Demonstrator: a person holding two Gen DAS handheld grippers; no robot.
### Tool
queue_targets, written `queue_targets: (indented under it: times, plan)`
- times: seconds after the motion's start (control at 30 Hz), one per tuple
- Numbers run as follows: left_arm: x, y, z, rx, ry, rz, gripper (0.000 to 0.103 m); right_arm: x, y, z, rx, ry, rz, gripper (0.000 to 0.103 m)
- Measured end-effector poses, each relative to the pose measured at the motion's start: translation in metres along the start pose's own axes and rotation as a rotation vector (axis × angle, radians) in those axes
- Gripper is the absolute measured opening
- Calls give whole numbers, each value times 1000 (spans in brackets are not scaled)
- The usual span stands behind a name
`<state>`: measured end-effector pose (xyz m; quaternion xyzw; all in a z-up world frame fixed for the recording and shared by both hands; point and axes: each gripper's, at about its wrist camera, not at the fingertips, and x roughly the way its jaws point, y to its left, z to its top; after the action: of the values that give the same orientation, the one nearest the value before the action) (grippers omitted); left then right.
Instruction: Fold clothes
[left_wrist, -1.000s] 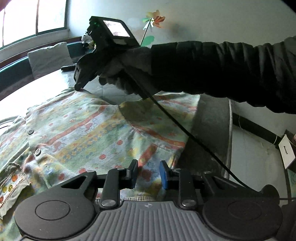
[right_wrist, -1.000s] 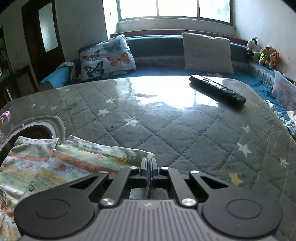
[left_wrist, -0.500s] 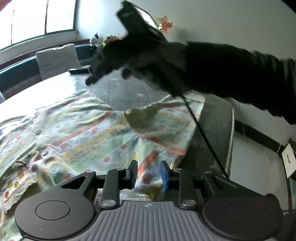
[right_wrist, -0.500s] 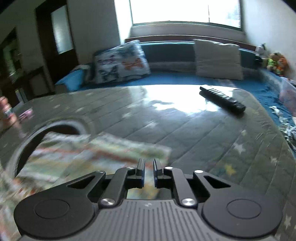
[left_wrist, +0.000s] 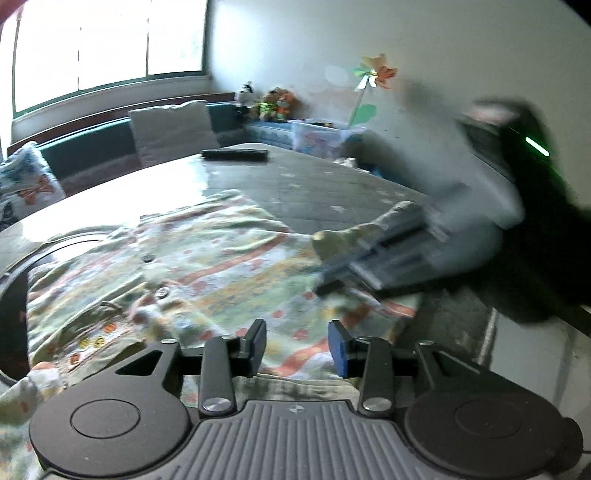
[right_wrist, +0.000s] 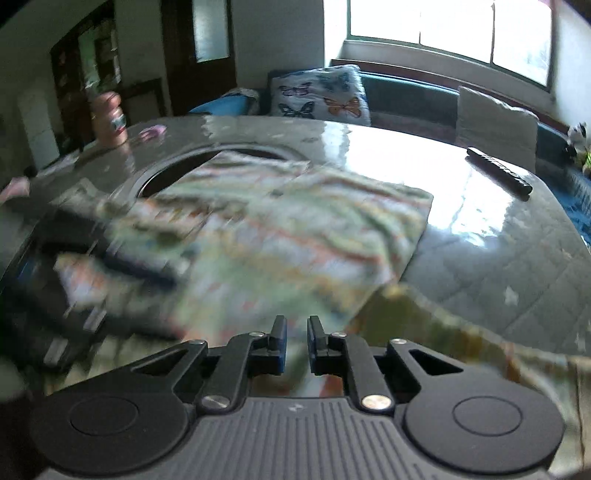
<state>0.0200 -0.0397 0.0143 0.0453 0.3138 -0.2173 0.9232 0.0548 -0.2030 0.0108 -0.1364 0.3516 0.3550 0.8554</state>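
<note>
A pastel patterned button shirt (left_wrist: 207, 266) lies spread on the quilted grey table (left_wrist: 332, 188). My left gripper (left_wrist: 297, 343) is open and empty, low over the shirt's near hem. In the left wrist view my right gripper (left_wrist: 373, 258) shows as a blur low over the shirt's right edge. In the right wrist view my right gripper (right_wrist: 295, 341) is slightly open with nothing between its jaws, just above the shirt (right_wrist: 295, 236). The left gripper (right_wrist: 55, 295) shows there as a dark blur at the left.
A black remote (right_wrist: 498, 175) lies on the table's far side, also in the left wrist view (left_wrist: 234, 154). A round dark opening (right_wrist: 177, 173) sits in the table under the shirt's far end. Cushions (right_wrist: 319, 96) line a bench under the window. A pink bottle (right_wrist: 110, 122) stands far left.
My right gripper let go of the shirt's corner, opened a little, and swung back and down to the shirt's right edge. My left gripper opened wider and stayed over the hem.
</note>
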Motion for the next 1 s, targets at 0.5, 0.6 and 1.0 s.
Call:
queue_targets:
  times: [0.5, 0.6, 1.0]
  plan:
    - [25, -11, -1, -5, 50, 54, 51, -79, -18, -57, 226, -160, -198, 39]
    - [26, -14, 0, 1, 49, 55, 54, -89, -50, -66, 334, -179, -330, 49]
    - [32, -15, 1, -2, 61, 69, 65, -92, -143, -100, 592, -185, -654, 47]
